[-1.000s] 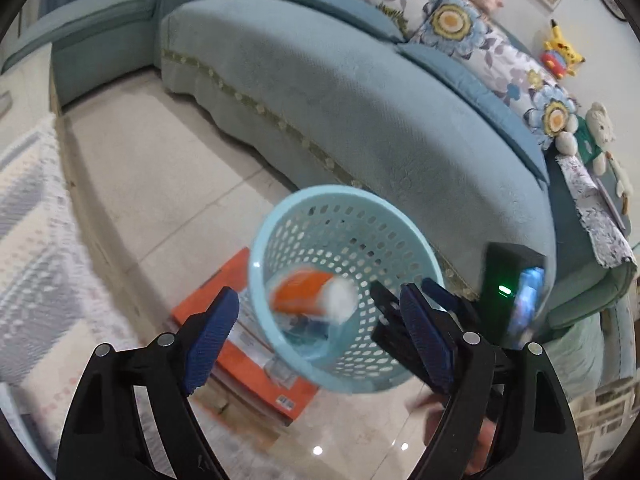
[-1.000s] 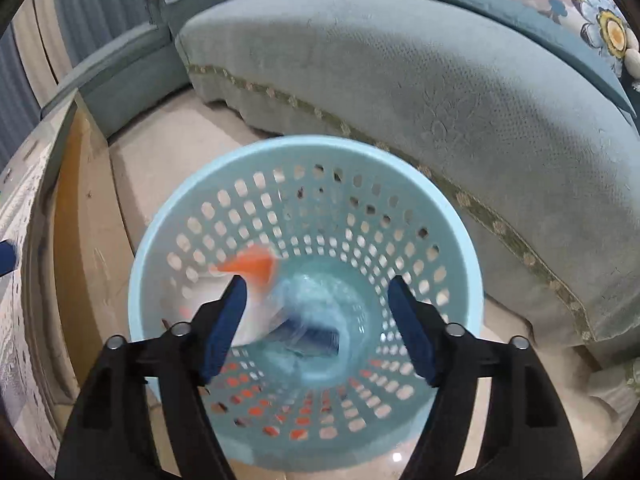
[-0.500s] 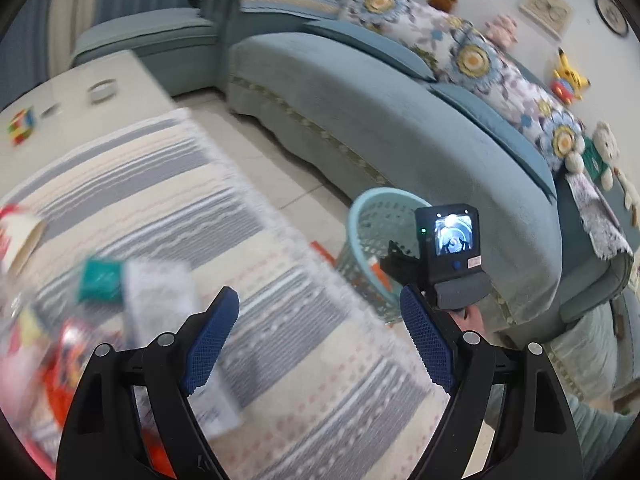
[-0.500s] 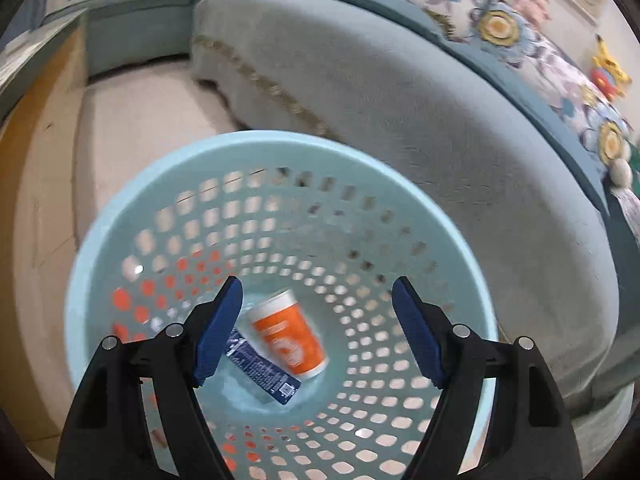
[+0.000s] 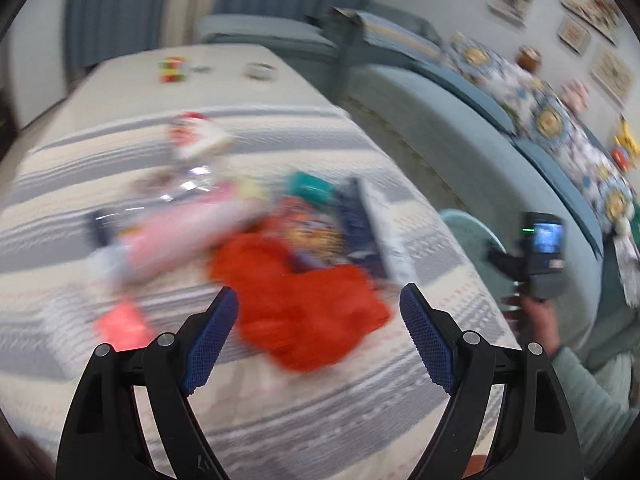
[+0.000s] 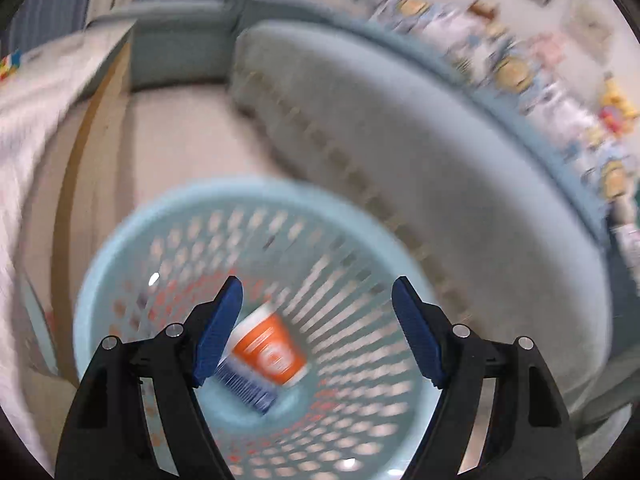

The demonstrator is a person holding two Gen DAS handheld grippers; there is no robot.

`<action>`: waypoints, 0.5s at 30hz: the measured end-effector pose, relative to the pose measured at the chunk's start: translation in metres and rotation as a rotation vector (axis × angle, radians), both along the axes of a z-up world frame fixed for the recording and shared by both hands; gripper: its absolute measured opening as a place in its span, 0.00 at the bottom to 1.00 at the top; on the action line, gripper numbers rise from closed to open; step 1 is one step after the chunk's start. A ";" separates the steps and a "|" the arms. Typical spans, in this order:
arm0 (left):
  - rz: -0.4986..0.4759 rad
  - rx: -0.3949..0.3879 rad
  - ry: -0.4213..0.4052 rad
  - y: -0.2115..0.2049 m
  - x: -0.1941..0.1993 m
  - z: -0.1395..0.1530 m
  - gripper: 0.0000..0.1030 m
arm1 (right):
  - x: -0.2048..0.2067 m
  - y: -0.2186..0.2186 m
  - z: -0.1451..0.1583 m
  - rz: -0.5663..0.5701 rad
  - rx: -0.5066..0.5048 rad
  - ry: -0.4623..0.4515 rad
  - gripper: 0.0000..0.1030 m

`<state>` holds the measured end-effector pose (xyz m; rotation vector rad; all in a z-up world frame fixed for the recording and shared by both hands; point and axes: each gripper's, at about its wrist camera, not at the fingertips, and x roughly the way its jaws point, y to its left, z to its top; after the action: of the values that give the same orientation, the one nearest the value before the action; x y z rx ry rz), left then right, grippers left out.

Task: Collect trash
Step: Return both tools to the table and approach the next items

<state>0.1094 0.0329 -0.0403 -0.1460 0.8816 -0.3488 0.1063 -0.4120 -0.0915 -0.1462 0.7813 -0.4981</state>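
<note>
My left gripper (image 5: 320,320) hangs over a striped tablecloth (image 5: 320,420), its jaws opening with nothing between them. Just ahead lies a blurred heap of trash: a red-orange bag (image 5: 296,300), a pink wrapper (image 5: 172,240), a colourful packet (image 5: 316,228), a teal piece (image 5: 310,188) and a red-and-white cup (image 5: 196,136). My right gripper (image 6: 316,320) is open and empty above the pale blue perforated basket (image 6: 120,264). An orange cup (image 6: 272,352) and a dark blue wrapper (image 6: 248,388) lie at the basket's bottom. The basket's rim (image 5: 468,224) shows at the table's right edge.
A teal sofa (image 6: 420,168) with flowered cushions (image 5: 552,120) curves behind the basket. The right gripper's body (image 5: 540,256) and the hand holding it (image 5: 536,316) sit right of the table. Small items (image 5: 172,68) rest at the table's far end. Tiled floor (image 6: 180,140) lies between table and sofa.
My left gripper swung away from the basket to over the table's trash heap. The orange cup fell and settled in the basket. My right gripper rose and rolled a little above it.
</note>
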 end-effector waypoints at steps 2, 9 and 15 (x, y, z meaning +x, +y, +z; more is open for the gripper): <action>0.085 0.011 -0.031 0.031 -0.009 0.012 0.84 | -0.012 0.013 0.042 0.061 0.033 -0.066 0.71; 0.319 -0.018 -0.032 0.126 -0.024 0.023 0.88 | -0.050 0.121 0.131 0.316 0.218 -0.131 0.86; 0.505 -0.090 0.077 0.180 -0.023 -0.009 0.88 | -0.056 0.197 0.122 0.393 0.319 -0.086 0.84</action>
<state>0.0866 0.2124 -0.0497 -0.4578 0.8726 0.0899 0.0500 -0.2154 0.0305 0.0195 0.7158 -0.0049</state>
